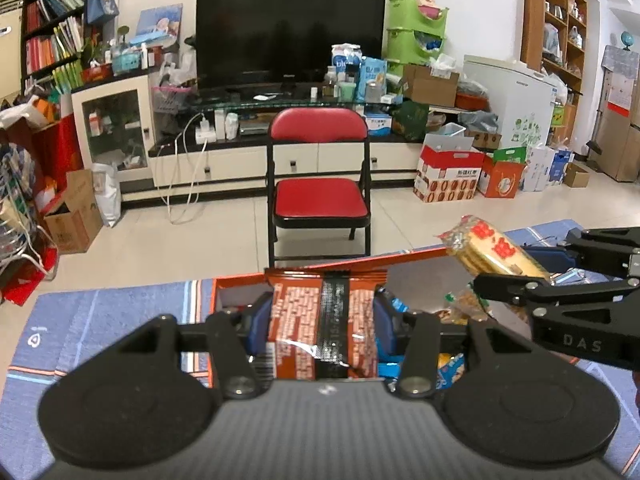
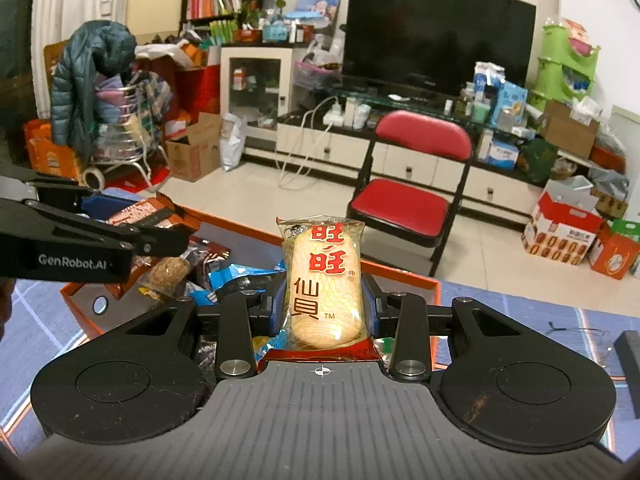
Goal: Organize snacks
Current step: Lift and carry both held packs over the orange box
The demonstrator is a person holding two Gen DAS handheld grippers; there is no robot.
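- The left tool (image 1: pixel 322 320) is closed about halfway, its blue pads pinching a brown-orange snack packet (image 1: pixel 324 320) by both side edges; the packet stands upright with its black back seam facing the camera.
- That packet hangs over the near-left part of an orange box (image 2: pixel 248 236), above the loose snacks lying inside.
- The right tool (image 2: pixel 323 312) is likewise partly closed, squeezing a clear rice cracker pack (image 2: pixel 322 280) with red characters; the pack stands upright between the pads, its top well clear of the fingertips.
- In the left wrist view the cracker pack shows tilted at the right, held just above the box's far rim.
- The box sits on a surface covered with a blue striped cloth (image 1: pixel 120 312); several wrapped snacks (image 2: pixel 224 272) lie heaped inside.
- Beyond the surface stands a red folding chair (image 1: pixel 318 184) before a dark television (image 1: pixel 290 28).
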